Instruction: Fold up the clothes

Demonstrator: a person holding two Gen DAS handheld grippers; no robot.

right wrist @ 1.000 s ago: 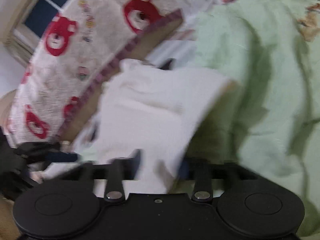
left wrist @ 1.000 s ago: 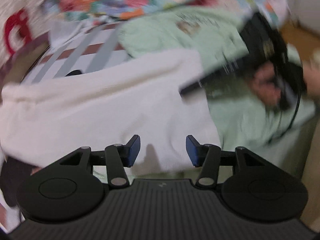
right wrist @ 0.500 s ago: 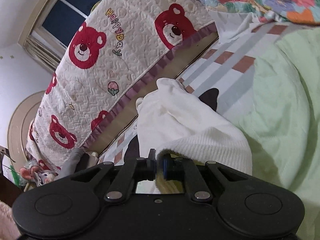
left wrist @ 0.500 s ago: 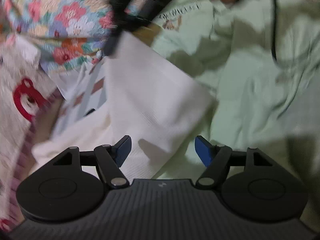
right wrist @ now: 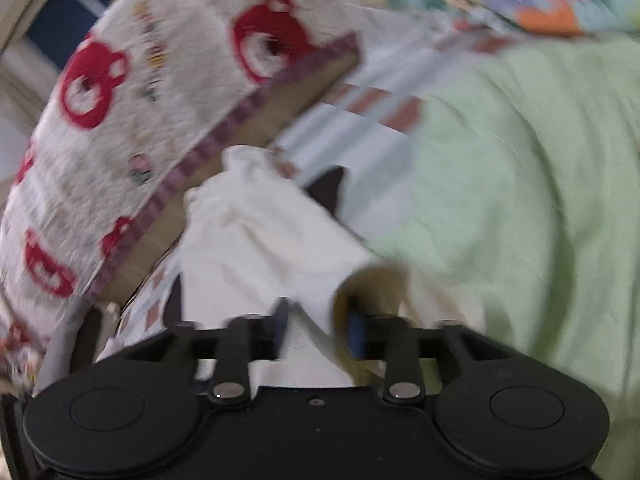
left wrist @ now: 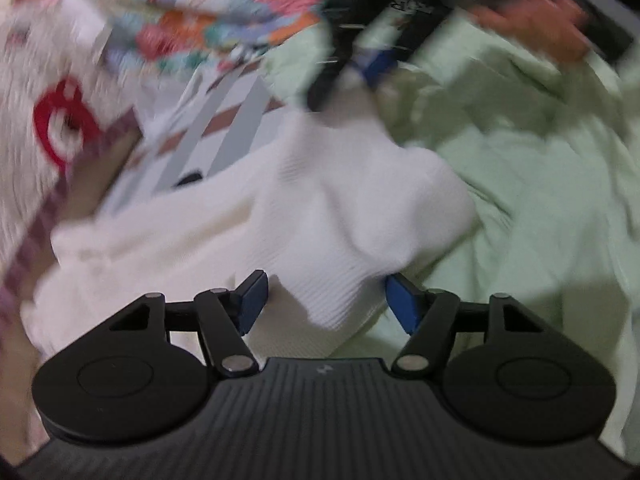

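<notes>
White ribbed knit garment [left wrist: 320, 216] runs from the closing left gripper [left wrist: 322, 300], its near hem between unpressing fingers, toward the far, opening right gripper [right wrist: 316, 328].

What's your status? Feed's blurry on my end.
Left gripper closing around white garment, not pinching. Right gripper opening, white cloth between jaws. Green garment alongside; nothing blocking.

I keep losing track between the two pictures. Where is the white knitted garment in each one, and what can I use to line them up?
Left wrist view: the white knitted garment fills the centre, reaching down between the left gripper.
Right wrist view: it lies centre-left, running down between the opening right gripper.
Shared landmark: the red-bear quilt, left of the garment in both views.
</notes>
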